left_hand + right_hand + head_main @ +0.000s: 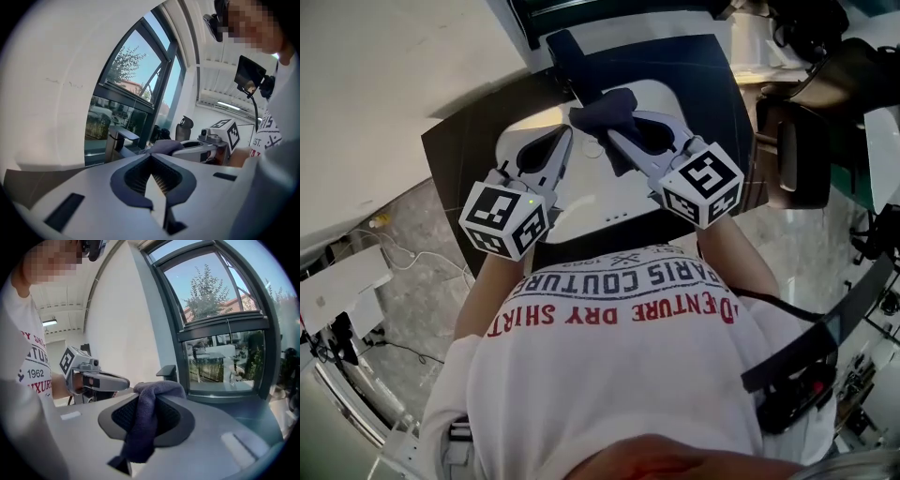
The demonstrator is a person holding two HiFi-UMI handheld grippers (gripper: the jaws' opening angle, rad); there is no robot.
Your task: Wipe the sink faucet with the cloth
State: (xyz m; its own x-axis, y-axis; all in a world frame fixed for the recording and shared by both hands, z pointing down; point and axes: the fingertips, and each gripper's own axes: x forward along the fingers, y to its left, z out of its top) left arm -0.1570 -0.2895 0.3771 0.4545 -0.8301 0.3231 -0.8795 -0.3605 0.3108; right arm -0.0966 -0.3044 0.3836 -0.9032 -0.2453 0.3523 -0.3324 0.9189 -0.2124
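Note:
In the head view both grippers hang side by side over the white sink, which is set in a dark counter. A dark blue cloth is bunched at the tip of my right gripper, which is shut on it. In the right gripper view the cloth drapes down between the pads. The dark faucet stands just beyond the cloth, apart from it. It also shows as a square spout in the left gripper view, and its spout end shows in the right one. My left gripper is shut and holds nothing.
The dark counter meets a white wall at the left and a window frame behind the faucet. A black office chair stands to the right. Cables and a white box lie on the floor at the left.

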